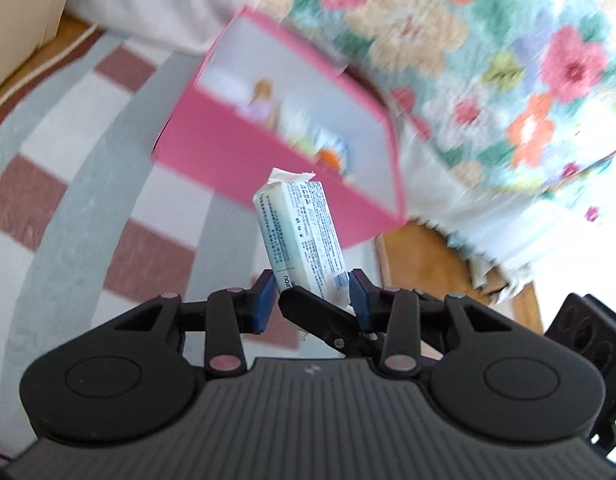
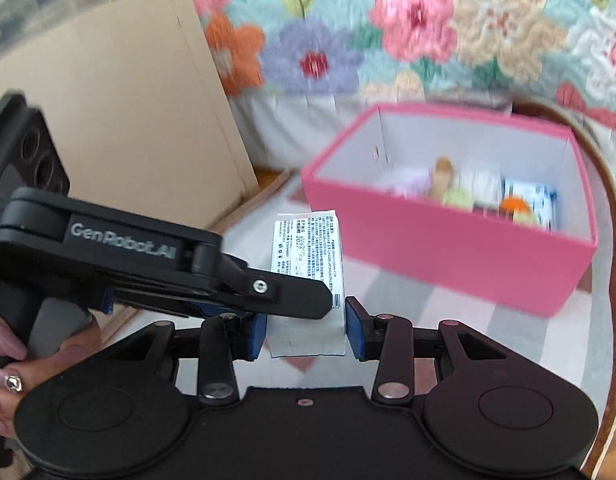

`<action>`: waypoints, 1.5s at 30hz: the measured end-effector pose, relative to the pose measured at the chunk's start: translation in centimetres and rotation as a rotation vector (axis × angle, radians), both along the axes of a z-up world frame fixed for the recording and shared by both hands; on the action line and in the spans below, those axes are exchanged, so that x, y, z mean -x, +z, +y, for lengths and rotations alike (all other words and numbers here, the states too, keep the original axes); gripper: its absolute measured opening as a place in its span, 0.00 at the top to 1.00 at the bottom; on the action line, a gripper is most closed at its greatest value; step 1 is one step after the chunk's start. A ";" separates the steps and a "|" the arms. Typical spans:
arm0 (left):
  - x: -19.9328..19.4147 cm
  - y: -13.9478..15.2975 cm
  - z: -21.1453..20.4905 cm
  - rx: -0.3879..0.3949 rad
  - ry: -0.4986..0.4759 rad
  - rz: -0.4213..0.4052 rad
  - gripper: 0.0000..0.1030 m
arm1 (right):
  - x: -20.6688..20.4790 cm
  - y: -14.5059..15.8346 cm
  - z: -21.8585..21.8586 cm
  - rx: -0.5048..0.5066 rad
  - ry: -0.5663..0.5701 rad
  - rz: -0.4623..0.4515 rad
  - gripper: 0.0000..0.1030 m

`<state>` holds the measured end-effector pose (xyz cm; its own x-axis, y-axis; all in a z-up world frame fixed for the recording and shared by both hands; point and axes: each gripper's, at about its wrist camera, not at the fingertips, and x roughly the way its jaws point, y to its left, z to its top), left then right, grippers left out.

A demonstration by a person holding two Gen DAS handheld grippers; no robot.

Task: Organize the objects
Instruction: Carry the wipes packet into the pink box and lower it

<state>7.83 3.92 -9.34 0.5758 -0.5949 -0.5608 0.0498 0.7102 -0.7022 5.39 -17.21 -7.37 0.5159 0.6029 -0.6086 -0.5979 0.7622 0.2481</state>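
Note:
A small white carton with printed text (image 1: pixel 300 232) stands up between the blue pads of my left gripper (image 1: pixel 313 300), which is closed on its lower end. The same carton (image 2: pixel 308 264) sits between the pads of my right gripper (image 2: pixel 306 330), which also grips it. Each gripper's black finger crosses in front of the other's view. Beyond the carton stands an open pink box (image 1: pixel 244 156), also in the right wrist view (image 2: pixel 448 264), holding several small items.
A checkered red, white and grey rug (image 1: pixel 68 184) covers the floor. A flowered bedspread (image 1: pixel 488 60) hangs behind the box. A brown cardboard panel (image 2: pixel 128 120) leans at the left. Wooden floor (image 1: pixel 428 264) shows beside the rug.

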 end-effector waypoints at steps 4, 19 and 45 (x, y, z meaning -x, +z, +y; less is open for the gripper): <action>-0.6 2.6 0.2 0.038 0.012 -0.053 0.68 | -1.2 1.7 1.0 -0.013 -0.002 -0.077 0.56; -10.3 11.2 -3.6 -0.064 -0.074 -0.152 0.70 | -8.6 8.5 -1.8 -0.046 -0.104 -0.179 0.56; -27.4 -4.0 -4.4 -0.126 0.040 0.192 0.68 | -27.4 -4.6 2.4 0.082 -0.187 0.265 0.56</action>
<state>35.27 -0.49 -13.37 0.4730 -0.4920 -0.7309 -0.1064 0.7916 -0.6017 32.77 -14.79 -11.93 0.4302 0.4559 -0.7792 -0.3689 0.8765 0.3092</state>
